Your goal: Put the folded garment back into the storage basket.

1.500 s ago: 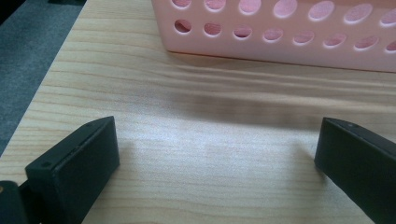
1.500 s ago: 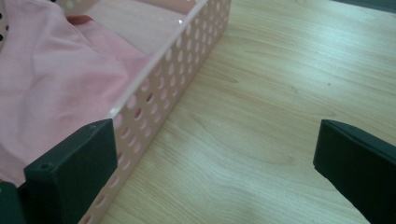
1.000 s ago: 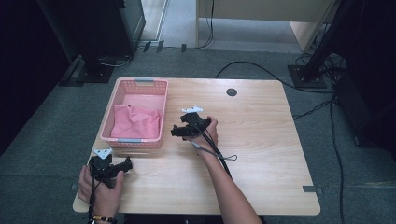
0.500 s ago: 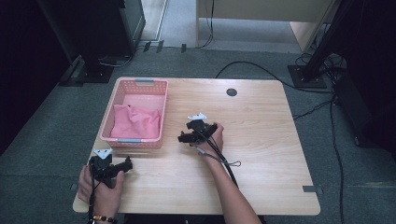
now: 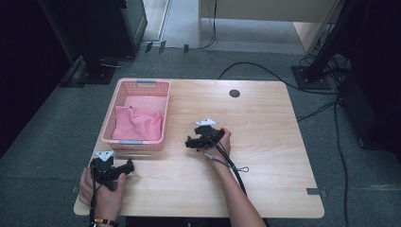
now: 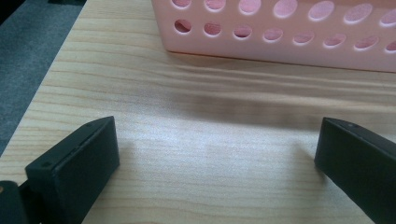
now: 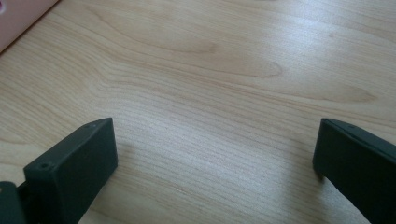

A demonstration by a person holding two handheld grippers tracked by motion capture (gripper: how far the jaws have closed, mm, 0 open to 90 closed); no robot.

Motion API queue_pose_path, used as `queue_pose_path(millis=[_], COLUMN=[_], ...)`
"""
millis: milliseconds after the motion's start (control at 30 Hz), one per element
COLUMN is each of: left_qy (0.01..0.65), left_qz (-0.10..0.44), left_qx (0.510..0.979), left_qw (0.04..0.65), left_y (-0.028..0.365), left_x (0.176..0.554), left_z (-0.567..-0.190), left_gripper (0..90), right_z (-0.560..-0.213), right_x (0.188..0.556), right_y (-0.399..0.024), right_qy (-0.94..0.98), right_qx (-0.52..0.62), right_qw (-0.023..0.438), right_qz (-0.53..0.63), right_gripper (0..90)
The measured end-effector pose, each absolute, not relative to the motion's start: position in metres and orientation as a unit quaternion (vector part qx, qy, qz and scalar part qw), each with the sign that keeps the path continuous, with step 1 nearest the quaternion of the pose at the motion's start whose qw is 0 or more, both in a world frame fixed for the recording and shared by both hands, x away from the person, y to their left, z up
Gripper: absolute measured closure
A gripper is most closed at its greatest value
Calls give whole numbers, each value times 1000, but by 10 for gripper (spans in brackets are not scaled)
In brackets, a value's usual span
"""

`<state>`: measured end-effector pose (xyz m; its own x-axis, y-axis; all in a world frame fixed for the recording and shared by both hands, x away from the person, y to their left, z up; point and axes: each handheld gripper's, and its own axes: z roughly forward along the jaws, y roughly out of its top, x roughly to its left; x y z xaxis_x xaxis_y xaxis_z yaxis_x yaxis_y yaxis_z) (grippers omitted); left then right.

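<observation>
While the left gripper (image 5: 126,166) waits wide-jawed at the table's (image 5: 283,156) near corner, the right gripper (image 5: 189,142) has drawn back from the pink basket (image 5: 142,86) toward mid-table, jaws wide and empty, leaving the pink cloth (image 5: 137,125) inside, so the drop looks done.

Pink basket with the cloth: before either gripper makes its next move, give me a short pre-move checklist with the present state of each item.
1. Pink cloth lies inside the pink basket, nothing hanging over the rim: ok.
2. Left gripper jaws stand wide apart with nothing between them: ok.
3. Right gripper jaws stand wide apart, bare table between them: ok.
4. Basket sits fully on the table, clear of both grippers: ok.
5. Right gripper cable trails back along the forearm, away from the basket: ok.
6. Whether the cloth is neatly folded: cannot tell.
</observation>
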<state>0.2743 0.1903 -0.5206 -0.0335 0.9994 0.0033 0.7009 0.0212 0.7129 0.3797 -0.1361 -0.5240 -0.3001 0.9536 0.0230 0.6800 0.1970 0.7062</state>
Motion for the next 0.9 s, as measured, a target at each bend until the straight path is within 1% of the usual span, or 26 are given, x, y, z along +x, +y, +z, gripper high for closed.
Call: queue_pose_path(millis=[900], left_qy=[662], left_qz=[279], left_qx=[643], left_qw=[266], left_y=[191], left_x=[274], left_z=[-521], left_gripper=[0], right_z=[-525], right_x=[367], right_y=[-178], right_qy=[715], right_qx=[582], right_qw=[236], right_qz=[307], right_gripper=[0])
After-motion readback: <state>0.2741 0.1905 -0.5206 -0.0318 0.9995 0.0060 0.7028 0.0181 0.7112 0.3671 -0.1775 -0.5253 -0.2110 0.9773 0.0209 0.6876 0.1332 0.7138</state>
